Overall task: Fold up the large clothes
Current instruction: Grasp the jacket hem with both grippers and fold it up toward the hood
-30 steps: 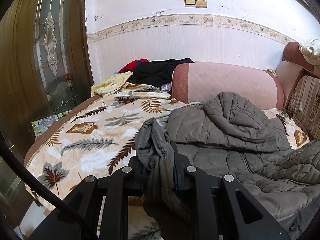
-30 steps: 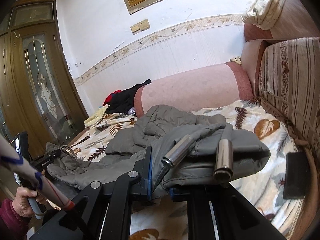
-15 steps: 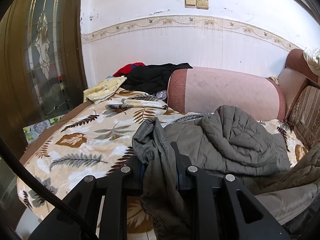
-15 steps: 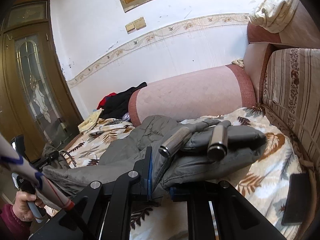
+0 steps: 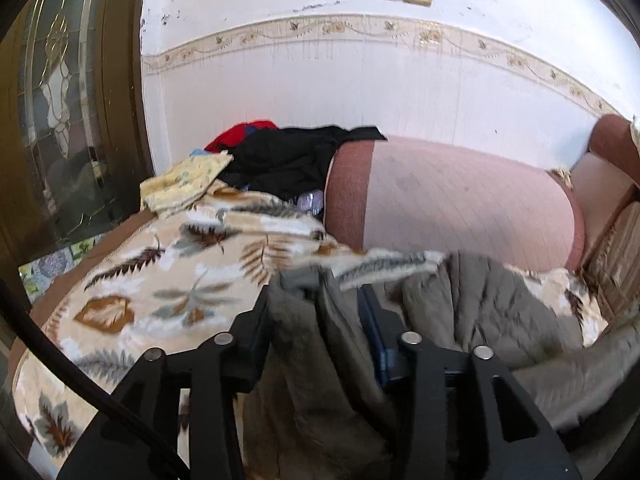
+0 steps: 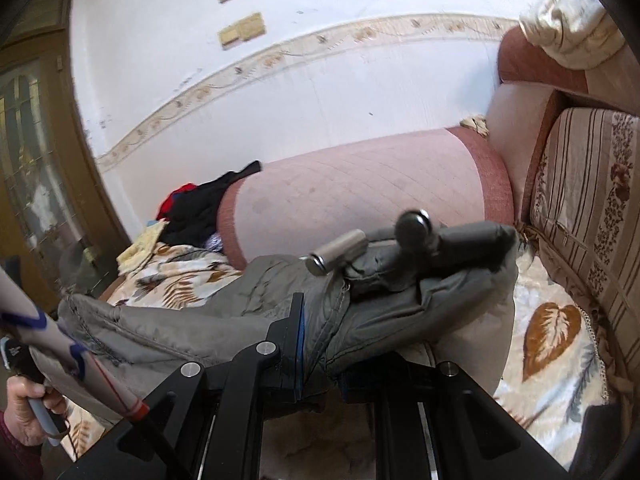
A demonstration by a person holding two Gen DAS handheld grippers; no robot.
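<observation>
A large grey quilted jacket [image 5: 488, 312] is held up over a sofa covered with a leaf-print blanket [image 5: 160, 280]. My left gripper [image 5: 316, 300] is shut on a bunched edge of the jacket, which hangs down between the fingers. My right gripper [image 6: 320, 320] is shut on another edge of the jacket [image 6: 180, 332], near its hood with two metal cord ends [image 6: 340, 256]. The jacket stretches between the two grippers, lifted off the seat.
A pink bolster armrest [image 5: 460, 200] lies across the back. Black and red clothes [image 5: 288, 156] and a yellow cloth [image 5: 184, 180] are piled beyond it. A striped back cushion [image 6: 592, 216] is at the right. A wooden glass door [image 5: 60, 100] stands at the left.
Both grippers have lifted and moved forward toward the bolster, carrying the jacket up off the seat. The views are now motion-blurred and the jacket is pulled tauter.
</observation>
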